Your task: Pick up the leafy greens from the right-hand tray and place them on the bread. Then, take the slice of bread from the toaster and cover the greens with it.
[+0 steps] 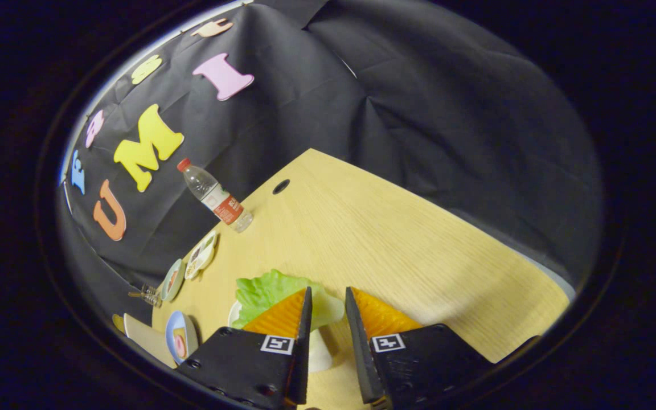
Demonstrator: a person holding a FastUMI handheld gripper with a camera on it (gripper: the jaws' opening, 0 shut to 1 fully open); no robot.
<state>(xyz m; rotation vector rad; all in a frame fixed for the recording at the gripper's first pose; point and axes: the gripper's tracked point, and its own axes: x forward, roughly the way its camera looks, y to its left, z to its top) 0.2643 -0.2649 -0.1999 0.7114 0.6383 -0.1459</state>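
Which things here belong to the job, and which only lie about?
Job:
greens, on a white tray under the open jaws of the gripper

Lying about:
bottle
small plates at the table edge
metal rack

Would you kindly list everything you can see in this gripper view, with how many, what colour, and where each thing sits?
Light wooden table: one, pale yellow wood, with a dark round hole near its far edge.
Green plastic lettuce leaf: one, light green, on a white plate, just ahead of the fingers and partly behind one of them.
White round plate: one, white, under the leaf, showing between the fingers.
Clear plastic water bottle: one, clear with red cap and red label, at the table's far edge by the cloth wall.
Small dishes: about four, pale green, white and blue, in a row along the table's edge beyond the leaf; contents too small to tell.
Gripper: one, fingers open, nothing between them pressed.
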